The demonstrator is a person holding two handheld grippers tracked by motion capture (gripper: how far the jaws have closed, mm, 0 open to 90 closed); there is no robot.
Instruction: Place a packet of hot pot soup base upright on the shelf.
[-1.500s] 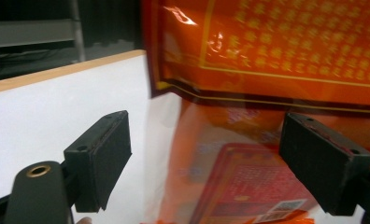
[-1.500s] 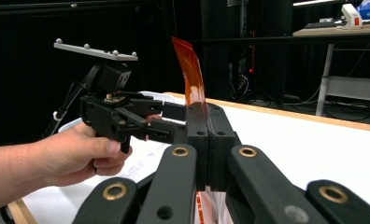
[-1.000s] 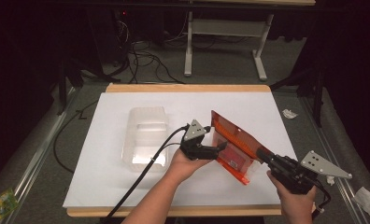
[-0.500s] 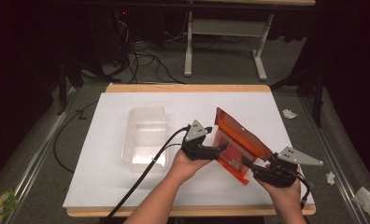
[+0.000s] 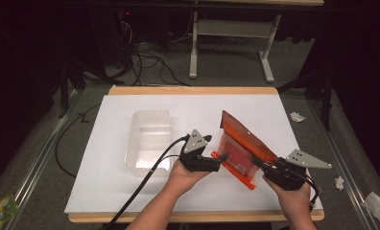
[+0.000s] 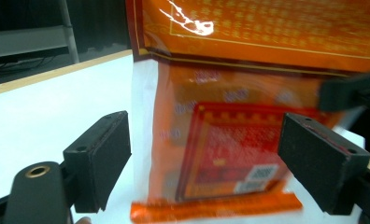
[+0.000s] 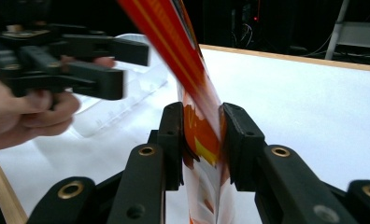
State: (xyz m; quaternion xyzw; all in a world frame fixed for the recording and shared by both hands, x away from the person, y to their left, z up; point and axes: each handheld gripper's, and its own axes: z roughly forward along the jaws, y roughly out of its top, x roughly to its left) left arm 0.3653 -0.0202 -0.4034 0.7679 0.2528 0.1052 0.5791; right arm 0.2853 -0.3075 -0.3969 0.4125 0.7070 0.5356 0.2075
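Since the earlier frame the right gripper has come down and in from the bench's right edge to the orange pouch, and its jaws have just been closing with the pouch's edge between them. In the right gripper view the two pads sit narrow on either side of the pouch's thin edge and look pressed on it, though blur makes the contact a little hard to judge. The pouch stands tilted on its lower seam on the white bench, right of centre, its top leaning away toward the far side. The left gripper is at the pouch's left edge, jaws wide; in the left gripper view the pouch face lies between the spread pads without touching either. A clear plastic container lies on the bench just left of the left hand, apart from the pouch.
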